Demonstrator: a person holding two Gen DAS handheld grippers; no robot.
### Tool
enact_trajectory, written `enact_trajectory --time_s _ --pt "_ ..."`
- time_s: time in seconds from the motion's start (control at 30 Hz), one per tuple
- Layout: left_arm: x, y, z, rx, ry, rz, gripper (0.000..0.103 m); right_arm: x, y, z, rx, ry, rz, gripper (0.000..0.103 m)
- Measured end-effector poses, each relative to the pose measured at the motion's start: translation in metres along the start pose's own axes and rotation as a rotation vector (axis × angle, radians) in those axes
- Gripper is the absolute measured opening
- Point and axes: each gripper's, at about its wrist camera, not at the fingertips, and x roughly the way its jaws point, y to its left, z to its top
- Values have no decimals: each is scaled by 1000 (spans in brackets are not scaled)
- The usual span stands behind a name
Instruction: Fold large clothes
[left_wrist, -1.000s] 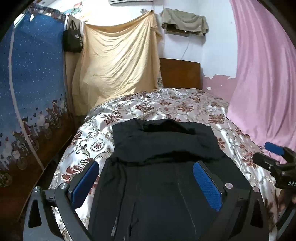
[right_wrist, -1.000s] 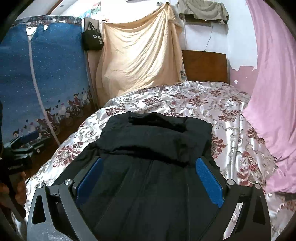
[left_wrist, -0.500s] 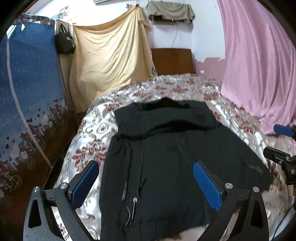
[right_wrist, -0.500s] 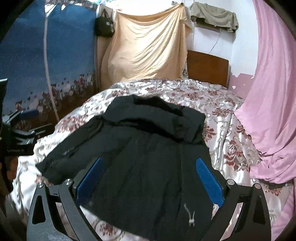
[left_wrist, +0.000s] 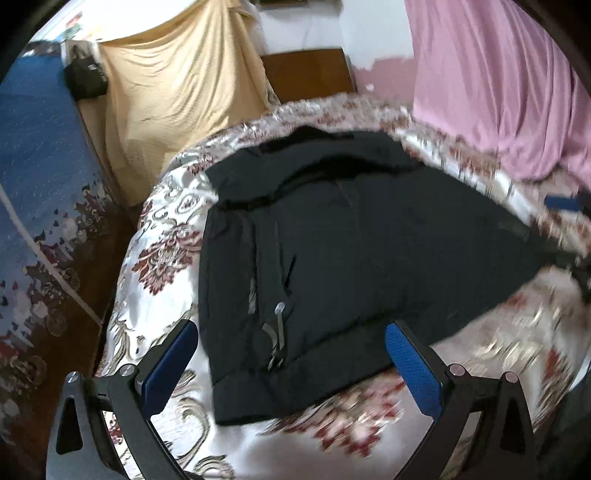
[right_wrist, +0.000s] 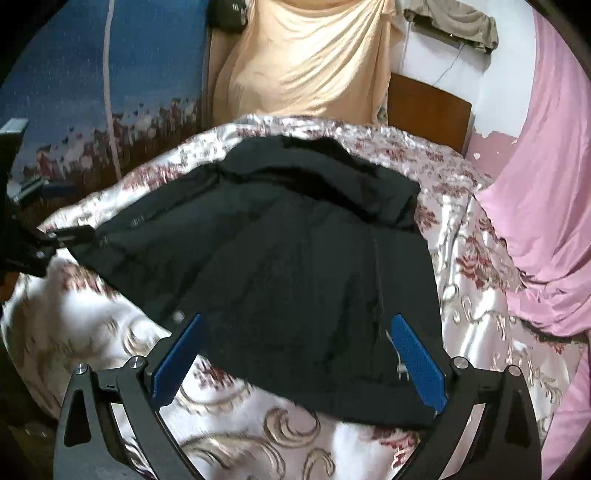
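Both grippers, left (left_wrist: 291, 363) and right (right_wrist: 295, 360), have withdrawn (jaws spread, empty); the jacket (left_wrist: 347, 251) lies flat, ready for folding.

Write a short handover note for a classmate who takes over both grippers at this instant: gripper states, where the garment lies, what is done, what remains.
Left gripper: open, holding nothing, above the near hem.
Right gripper: open, holding nothing, also at the near hem.
Black jacket: lies spread on the floral bedspread, collar toward the wooden headboard, one sleeve stretched out sideways, zipper pull near the hem.
Done: jacket laid out; no fold visible.
Left: bring the sleeve in, then fold the body.
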Motion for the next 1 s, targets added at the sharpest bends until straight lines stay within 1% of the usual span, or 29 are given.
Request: enact_trajectory --time_s 0.07,0.17,0.23,0.3,0.37,0.47,0.53,0.57,0.67,0.73,0.8,0.87,0.93,0.97,1.0 --pt "9 2 -7 34 41 13 102 9 -4 -7 12 39 -23 98" --pt "24 4 -17 73 109 20 103 28 -9 -19 32 121 -60 98" --pt "30 4 -22 90 152 -8 103 38 -9 -26 23 175 -66 98" --pt "36 2 -26 130 193 -43 103 44 -9 -31 8 213 -49 98" --pt "38 -3 -29 180 212 -63 103 45 -9 -35 7 220 -32 98" --pt "41 -5 -27 224 229 -83 103 48 -15 -37 38 247 2 98" --pt "47 -8 -25 248 246 -76 103 50 -18 -40 65 257 24 98" --pt "53 -10 -24 258 261 -53 103 52 -19 -41 74 257 30 98" --pt "63 -15 -21 258 289 -5 103 54 -24 -47 113 257 41 100" --pt "68 -15 -21 238 301 4 103 55 -27 -50 138 258 51 101" --pt "68 -13 -22 220 300 4 103 56 -29 -51 150 261 59 101" --pt "66 -11 -21 214 283 24 103 55 -31 -51 136 266 54 101" --pt "67 -9 -19 213 268 47 93 54 -33 -50 115 273 34 101" --pt "66 -8 -18 213 253 63 78 54 -34 -48 102 278 20 101" --pt "63 -9 -16 216 231 74 66 53 -35 -48 92 283 11 101"
